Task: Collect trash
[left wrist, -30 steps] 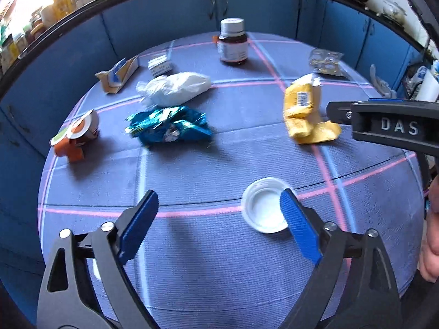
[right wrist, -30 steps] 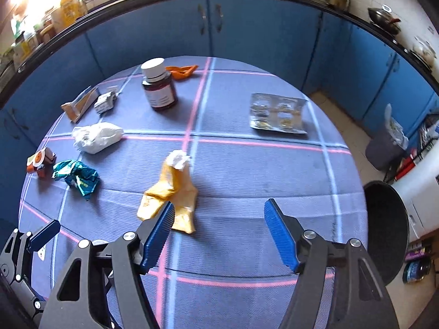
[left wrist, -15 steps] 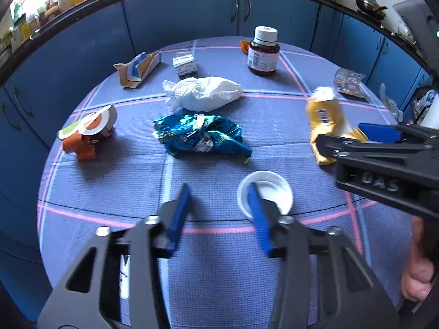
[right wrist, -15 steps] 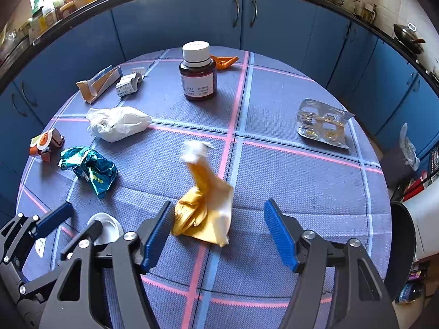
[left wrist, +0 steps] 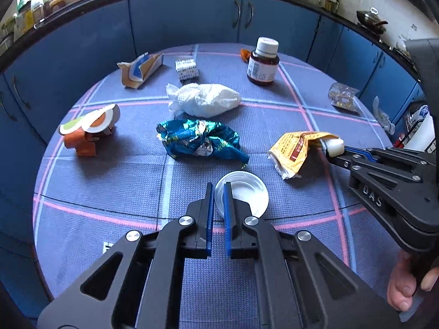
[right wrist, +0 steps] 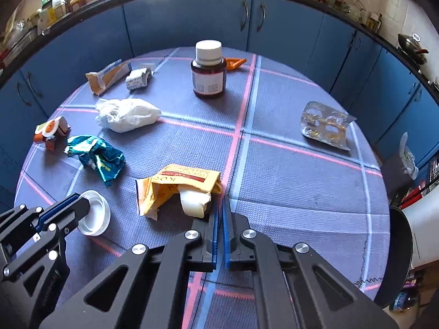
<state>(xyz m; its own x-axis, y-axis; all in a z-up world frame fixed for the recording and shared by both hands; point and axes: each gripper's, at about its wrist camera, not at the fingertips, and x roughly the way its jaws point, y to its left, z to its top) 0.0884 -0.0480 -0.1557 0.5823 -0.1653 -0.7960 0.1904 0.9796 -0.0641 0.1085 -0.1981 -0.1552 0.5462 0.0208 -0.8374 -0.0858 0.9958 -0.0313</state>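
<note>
My left gripper (left wrist: 218, 189) is shut on the near-left rim of a white plastic lid (left wrist: 242, 196), also seen in the right wrist view (right wrist: 94, 213). My right gripper (right wrist: 220, 201) is shut on the corner of a crumpled yellow wrapper (right wrist: 178, 185), which hangs from its tips in the left wrist view (left wrist: 295, 149). More trash lies on the blue checked table (right wrist: 288, 181): a teal foil wrapper (left wrist: 199, 141), a white crumpled bag (left wrist: 204, 100), an orange torn carton (left wrist: 87, 131), a torn cardboard box (left wrist: 140, 70), a small white box (left wrist: 186, 68) and an empty blister pack (right wrist: 325, 126).
A brown pill bottle with a white cap (right wrist: 209, 70) stands at the table's far side, an orange scrap (right wrist: 234, 63) behind it. Blue cabinets (right wrist: 192, 22) ring the table. A dark bin (right wrist: 396, 255) sits off the table's right edge.
My left gripper has closed on the white lid's rim. My right gripper has closed on the yellow wrapper and lifted and turned it.
</note>
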